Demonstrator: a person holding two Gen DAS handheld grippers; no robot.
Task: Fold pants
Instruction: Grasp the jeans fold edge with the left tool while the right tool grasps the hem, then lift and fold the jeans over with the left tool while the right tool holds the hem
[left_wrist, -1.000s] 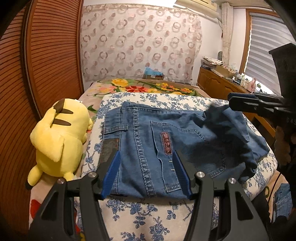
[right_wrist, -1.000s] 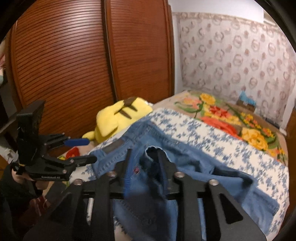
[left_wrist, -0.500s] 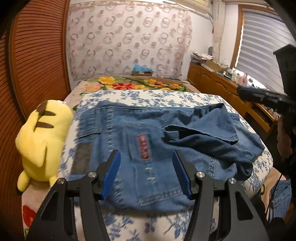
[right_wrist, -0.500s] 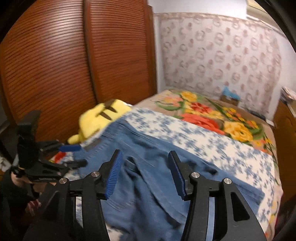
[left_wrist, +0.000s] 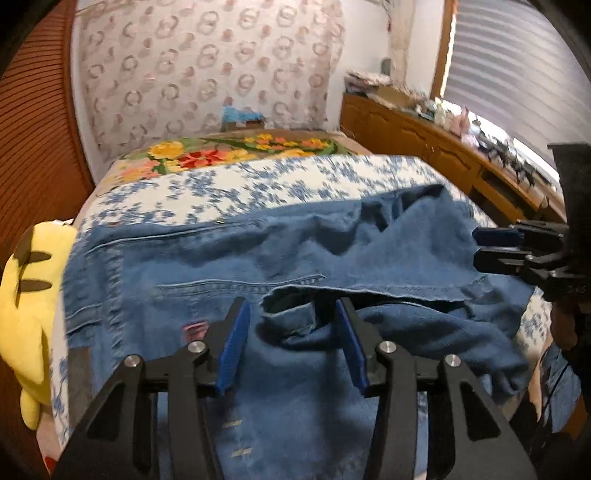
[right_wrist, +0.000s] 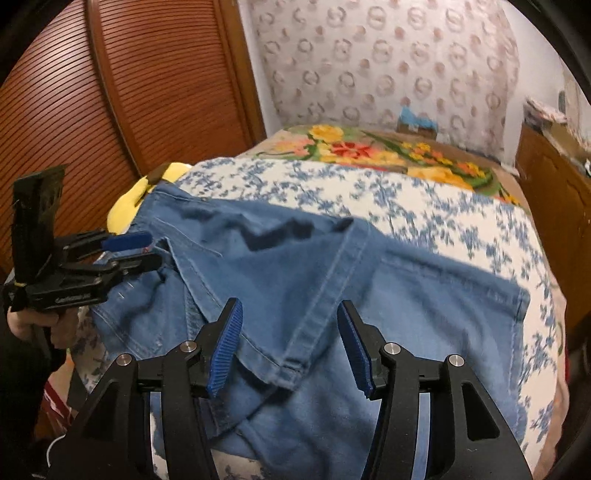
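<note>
Blue denim jeans (left_wrist: 192, 266) lie across the bed, with one leg folded back over them and rumpled. My left gripper (left_wrist: 293, 332) hovers just above the leg's loose edge. Its jaws are closing, with denim lying between the blue pads (left_wrist: 234, 343) and neither pad pressing on it. In the right wrist view the jeans (right_wrist: 406, 295) fill the middle. My right gripper (right_wrist: 290, 332) stands open over the leg's hem seam, clear of it. Each gripper shows in the other's view: the right gripper (left_wrist: 495, 247) at the jeans' right end, the left gripper (right_wrist: 129, 251) at their left end.
A blue-flowered sheet (left_wrist: 258, 184) covers the bed, with a bright floral blanket (left_wrist: 207, 155) behind. A yellow plush toy (left_wrist: 26, 314) lies at the left edge beside slatted wooden doors (right_wrist: 129, 92). A wooden dresser (left_wrist: 424, 144) runs along the right side.
The right gripper let go of the raised leg, which now lies folded over the jeans, and dropped lower. The left gripper slid right along the jeans and its jaws narrowed.
</note>
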